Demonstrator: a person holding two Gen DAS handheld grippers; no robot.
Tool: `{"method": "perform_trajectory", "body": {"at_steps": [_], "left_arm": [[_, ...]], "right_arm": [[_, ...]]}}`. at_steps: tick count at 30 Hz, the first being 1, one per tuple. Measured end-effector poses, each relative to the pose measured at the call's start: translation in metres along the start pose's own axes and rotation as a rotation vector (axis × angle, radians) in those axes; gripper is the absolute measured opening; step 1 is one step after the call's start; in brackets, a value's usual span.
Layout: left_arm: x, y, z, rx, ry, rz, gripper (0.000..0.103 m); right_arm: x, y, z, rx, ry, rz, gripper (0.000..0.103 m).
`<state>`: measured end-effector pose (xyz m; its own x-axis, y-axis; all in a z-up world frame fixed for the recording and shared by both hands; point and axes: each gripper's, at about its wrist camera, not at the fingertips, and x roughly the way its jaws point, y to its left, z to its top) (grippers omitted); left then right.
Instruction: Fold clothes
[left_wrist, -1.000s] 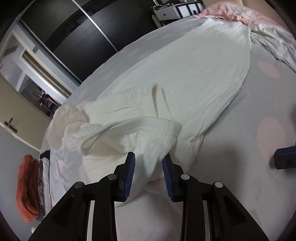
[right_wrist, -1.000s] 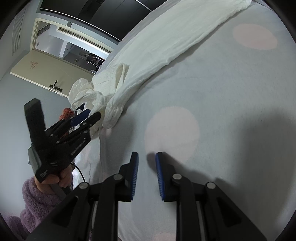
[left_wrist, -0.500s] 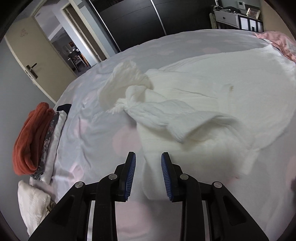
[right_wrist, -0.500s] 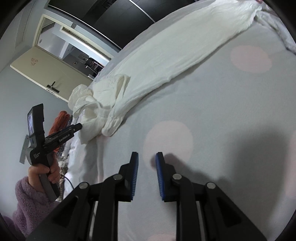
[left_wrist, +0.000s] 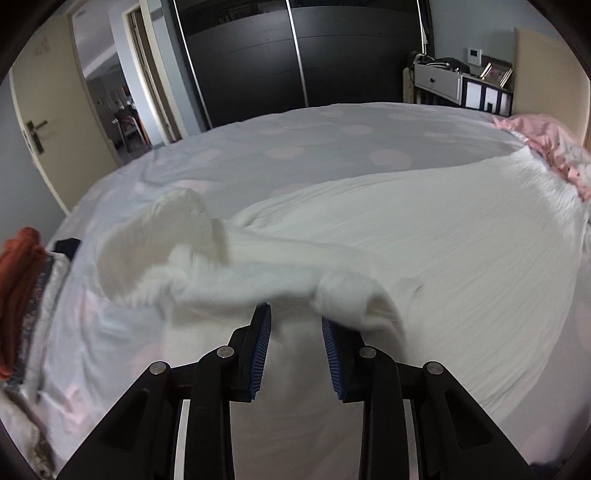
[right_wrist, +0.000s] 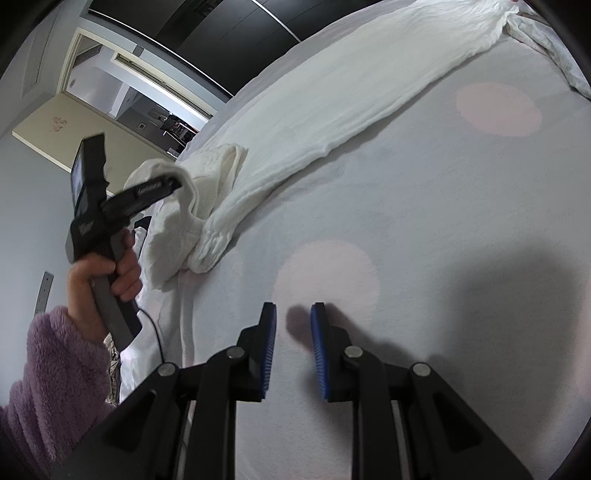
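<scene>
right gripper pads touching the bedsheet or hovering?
Apart. The right wrist view shows the right gripper open with nothing between its pads, and its shadow on the bedsheet falls offset from the fingertips, so it hovers above the fabric.

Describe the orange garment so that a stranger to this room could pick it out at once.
Start at the bed with its pale spotted cover, then go to its edge nearest the open door. A small stack of folded clothes lies there; the orange garment is its outermost piece, the only vivid colour among white and dark fabrics.
</scene>
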<state>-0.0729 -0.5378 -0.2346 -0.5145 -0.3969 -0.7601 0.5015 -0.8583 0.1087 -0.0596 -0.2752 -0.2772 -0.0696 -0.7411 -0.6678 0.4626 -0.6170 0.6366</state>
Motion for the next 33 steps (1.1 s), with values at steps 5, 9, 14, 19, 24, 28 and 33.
{"method": "perform_trajectory", "body": {"at_steps": [5,9,14,19,24,28,33], "left_arm": [[0.002,-0.009,0.003,-0.036,0.047,-0.097,0.03],[-0.02,-0.002,0.01,-0.103,0.047,-0.133,0.03],[-0.057,0.011,0.015,-0.144,0.053,-0.147,0.031],[-0.068,0.005,0.015,-0.048,0.032,-0.131,0.032],[-0.067,0.017,0.013,-0.13,0.096,-0.125,0.032],[-0.085,0.037,0.004,-0.098,0.11,0.019,0.032],[-0.08,0.093,-0.015,-0.211,0.125,0.037,0.032]], "right_arm": [[0.0,-0.002,0.0,0.014,0.002,0.016,0.02],[-0.003,-0.001,-0.001,0.012,-0.003,0.02,0.02],[-0.013,0.003,-0.006,0.001,-0.026,0.025,0.02],[-0.027,0.015,-0.011,-0.033,-0.048,0.004,0.02],[-0.047,0.022,-0.015,-0.044,-0.054,-0.049,0.02],[-0.05,0.032,-0.004,-0.041,-0.04,-0.062,0.02],[-0.032,0.064,0.028,-0.107,0.029,-0.057,0.042]]}}
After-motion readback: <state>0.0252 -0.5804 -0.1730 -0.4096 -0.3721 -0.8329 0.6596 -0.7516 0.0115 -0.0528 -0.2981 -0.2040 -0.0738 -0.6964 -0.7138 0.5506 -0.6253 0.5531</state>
